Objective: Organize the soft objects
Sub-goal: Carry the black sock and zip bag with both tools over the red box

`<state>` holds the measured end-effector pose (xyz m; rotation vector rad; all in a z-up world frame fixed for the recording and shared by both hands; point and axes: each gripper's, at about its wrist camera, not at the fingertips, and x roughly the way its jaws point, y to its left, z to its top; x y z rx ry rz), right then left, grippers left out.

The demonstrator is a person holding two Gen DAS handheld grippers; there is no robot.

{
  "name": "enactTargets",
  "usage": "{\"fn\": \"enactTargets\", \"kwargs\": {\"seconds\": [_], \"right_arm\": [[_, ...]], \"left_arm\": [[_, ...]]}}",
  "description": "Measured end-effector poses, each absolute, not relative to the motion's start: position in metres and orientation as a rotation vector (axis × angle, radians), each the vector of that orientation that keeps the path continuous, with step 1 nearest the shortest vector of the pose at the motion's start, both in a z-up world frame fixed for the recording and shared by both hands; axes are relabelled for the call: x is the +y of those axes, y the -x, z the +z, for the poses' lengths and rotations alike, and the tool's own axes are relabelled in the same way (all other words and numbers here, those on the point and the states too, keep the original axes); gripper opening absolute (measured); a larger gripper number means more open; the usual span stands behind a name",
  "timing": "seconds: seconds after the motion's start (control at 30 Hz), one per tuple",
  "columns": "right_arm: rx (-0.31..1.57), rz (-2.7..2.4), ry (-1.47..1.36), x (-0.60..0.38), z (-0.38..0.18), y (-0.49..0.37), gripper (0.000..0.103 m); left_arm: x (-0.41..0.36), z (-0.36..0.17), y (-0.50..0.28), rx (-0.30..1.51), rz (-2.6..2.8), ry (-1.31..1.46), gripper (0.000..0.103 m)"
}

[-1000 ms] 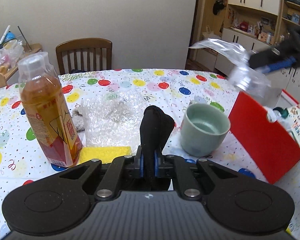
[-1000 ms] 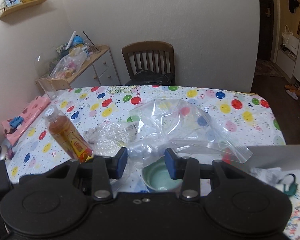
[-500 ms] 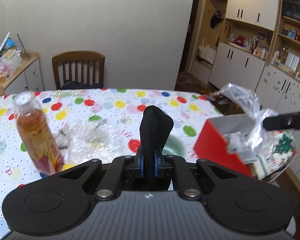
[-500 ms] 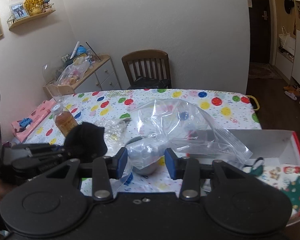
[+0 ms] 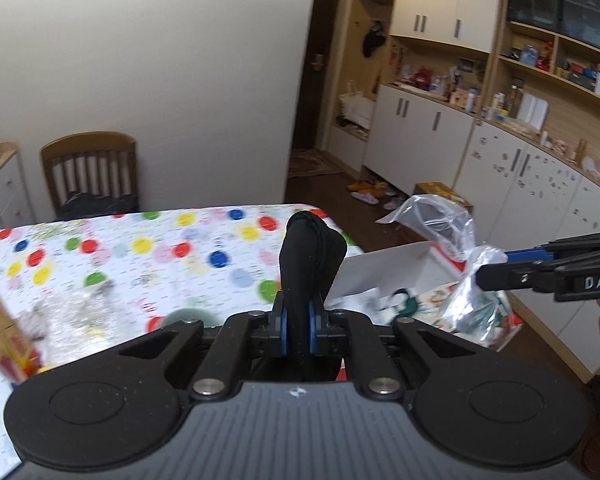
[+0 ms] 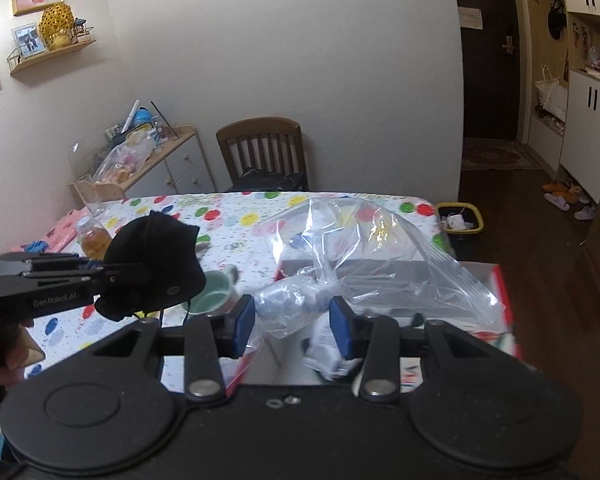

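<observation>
My left gripper (image 5: pixel 296 312) is shut on a black soft cloth (image 5: pixel 310 256) that stands up between its blue pads. In the right wrist view the same cloth (image 6: pixel 156 264) hangs in the air at the left, above the spotted table (image 6: pixel 340 204). My right gripper (image 6: pixel 292 316) is shut on a bunched clear plastic bag (image 6: pixel 360 248), with its pads standing fairly wide apart around the crumpled plastic. In the left wrist view the right gripper (image 5: pixel 488 270) holds the bag (image 5: pixel 440 220) over a red box with white inner walls (image 5: pixel 380 272).
A green cup (image 6: pixel 210 298), a tea bottle (image 6: pixel 94 238) and a sheet of bubble wrap (image 5: pixel 72 316) sit on the table. The box (image 6: pixel 496 280) holds patterned items at the table's right end. A wooden chair (image 6: pixel 260 144) stands behind the table.
Both grippers moved right toward the red box, the left one also rising with the black cloth. The bag now hangs over the box. The bottle and cup slid left in view.
</observation>
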<state>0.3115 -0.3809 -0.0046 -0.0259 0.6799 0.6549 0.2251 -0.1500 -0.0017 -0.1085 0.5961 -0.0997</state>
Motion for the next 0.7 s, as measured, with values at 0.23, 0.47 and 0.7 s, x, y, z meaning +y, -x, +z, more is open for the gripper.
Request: {"fn": "enactTargets", "kwargs": {"seconds": [0.23,0.47,0.7], "right_arm": [[0.686,0.623,0.060,-0.416,-0.012,-0.319,0.040],[0.694,0.591,0.128,-0.434,-0.023,-0.325,0.040],[0.690,0.607,0.276,-0.426,-0.040,-0.337,0.040]], "left_arm": [[-0.207,0.000,-0.248,0.606,-0.176,0.092,0.009],[-0.251,-0.012,-0.271,0.653,-0.225,0.074,0.009],[-0.277,-0.031,-0.299,0.739,-0.258,0.109,0.009]]}}
